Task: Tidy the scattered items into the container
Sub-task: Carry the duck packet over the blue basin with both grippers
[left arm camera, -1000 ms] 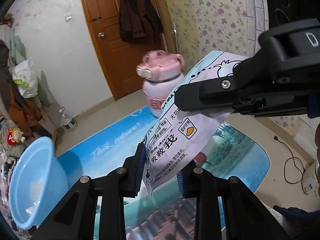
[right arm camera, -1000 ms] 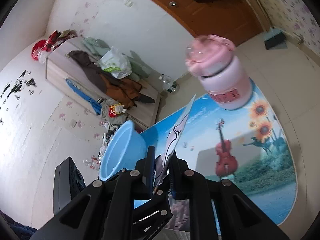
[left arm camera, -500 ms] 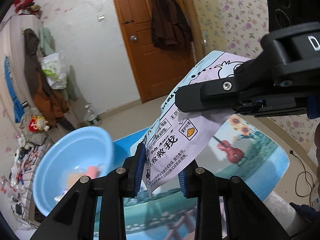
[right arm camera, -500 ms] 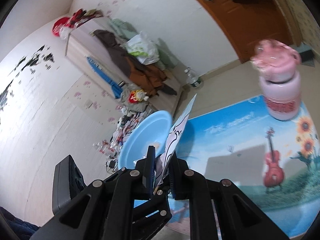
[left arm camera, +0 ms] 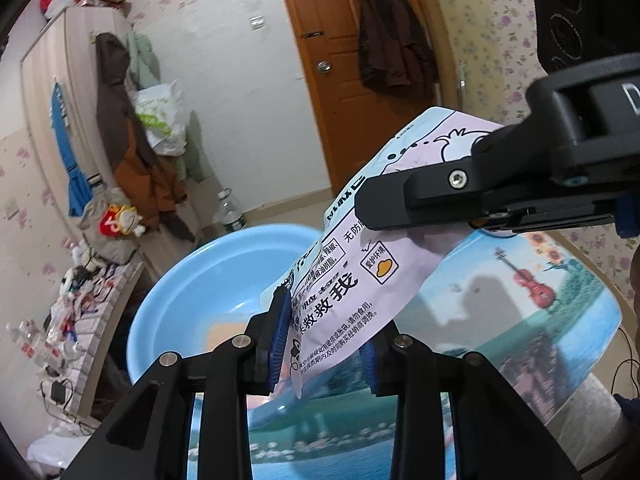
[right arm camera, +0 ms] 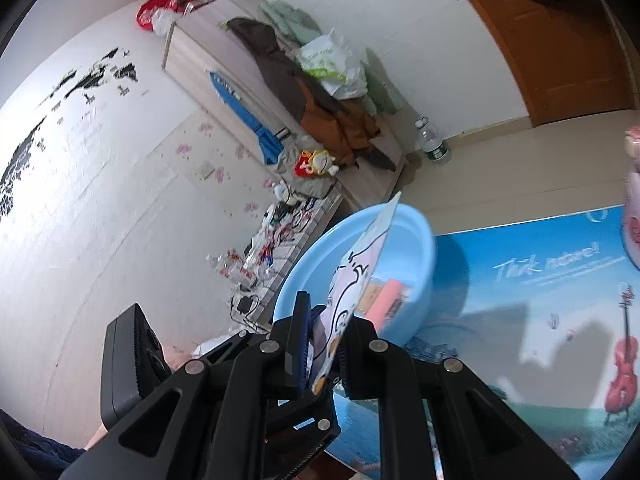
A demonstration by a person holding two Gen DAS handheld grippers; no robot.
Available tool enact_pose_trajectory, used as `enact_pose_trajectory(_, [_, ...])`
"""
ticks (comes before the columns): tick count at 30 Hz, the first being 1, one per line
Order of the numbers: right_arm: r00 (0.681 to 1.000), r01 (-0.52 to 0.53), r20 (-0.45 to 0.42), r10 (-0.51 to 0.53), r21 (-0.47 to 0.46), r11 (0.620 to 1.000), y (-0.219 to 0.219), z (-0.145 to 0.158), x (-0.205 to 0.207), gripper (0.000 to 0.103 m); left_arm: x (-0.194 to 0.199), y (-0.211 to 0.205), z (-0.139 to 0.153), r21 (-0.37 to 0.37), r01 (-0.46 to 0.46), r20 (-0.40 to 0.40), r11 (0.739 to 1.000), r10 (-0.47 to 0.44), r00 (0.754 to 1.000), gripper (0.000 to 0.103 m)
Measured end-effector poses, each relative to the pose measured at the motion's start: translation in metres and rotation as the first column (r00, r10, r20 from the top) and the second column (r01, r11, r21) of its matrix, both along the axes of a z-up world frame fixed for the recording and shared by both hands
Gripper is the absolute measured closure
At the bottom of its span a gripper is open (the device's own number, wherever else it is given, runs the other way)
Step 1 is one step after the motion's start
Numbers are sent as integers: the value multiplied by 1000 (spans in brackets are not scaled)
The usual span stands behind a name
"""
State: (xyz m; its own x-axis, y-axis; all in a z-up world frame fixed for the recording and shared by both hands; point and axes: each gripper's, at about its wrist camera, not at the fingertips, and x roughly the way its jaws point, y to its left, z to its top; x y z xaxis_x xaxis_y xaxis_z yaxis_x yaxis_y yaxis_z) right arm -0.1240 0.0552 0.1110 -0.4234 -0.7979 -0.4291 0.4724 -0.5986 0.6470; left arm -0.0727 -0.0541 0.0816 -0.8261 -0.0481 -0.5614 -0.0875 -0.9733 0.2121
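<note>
My left gripper [left arm camera: 326, 340] jaws opening around snack bag [left arm camera: 360, 264], right gripper [right arm camera: 322, 350] pinching its edge; basin [left arm camera: 168, 300] lower left; bag may swing, drop on mat

A brown wooden door [left arm camera: 332, 80] with a round silver knob [left arm camera: 323, 67] stands in a white wall sprinkled with small purple flowers [left arm camera: 224, 60]. A dark brown coat [left arm camera: 390, 52] hangs on it. Beige floor tiles [right arm camera: 520, 168] meet a pale wooden cabinet [right arm camera: 224, 68] draped with clothes.

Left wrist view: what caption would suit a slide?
Two grippers carry a snack packet toward the blue basin.
</note>
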Motion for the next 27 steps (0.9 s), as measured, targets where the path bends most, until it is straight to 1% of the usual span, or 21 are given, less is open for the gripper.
enact_pose_trajectory(5, [999, -50, 21, 49, 19, 999, -36, -11, -15, 89, -2, -27, -9, -1, -48, 22, 999, 48, 999, 70])
enact_pose_trajectory(10, [996, -77, 42, 76, 39, 996, -62, -25, -26, 88, -5, -50, -18, 11, -95, 49, 995, 94, 994, 70])
enact_pose_trajectory(14, [992, -94, 82, 91, 38, 995, -80, -39, -41, 88, -10, -67, -25, 9, -126, 70, 992, 125, 990, 70])
enact_pose_trajectory(18, [988, -106, 116, 102, 29, 994, -95, -52, -54, 88, -16, -81, -31, 16, -153, 89, 988, 151, 984, 69])
enact_pose_trajectory(23, [985, -107, 137, 100, 43, 993, -111, -65, -68, 87, -25, -89, -40, 8, -167, 108, 986, 165, 980, 67])
enact_pose_trajectory(25, [984, -107, 149, 99, 47, 993, -113, -70, -72, 86, -27, -89, -43, 5, -168, 117, 986, 167, 979, 66])
enact_pose_trajectory(27, [982, -100, 168, 89, 58, 993, -113, -77, -76, 81, -30, -93, -44, 21, -169, 124, 985, 166, 978, 65])
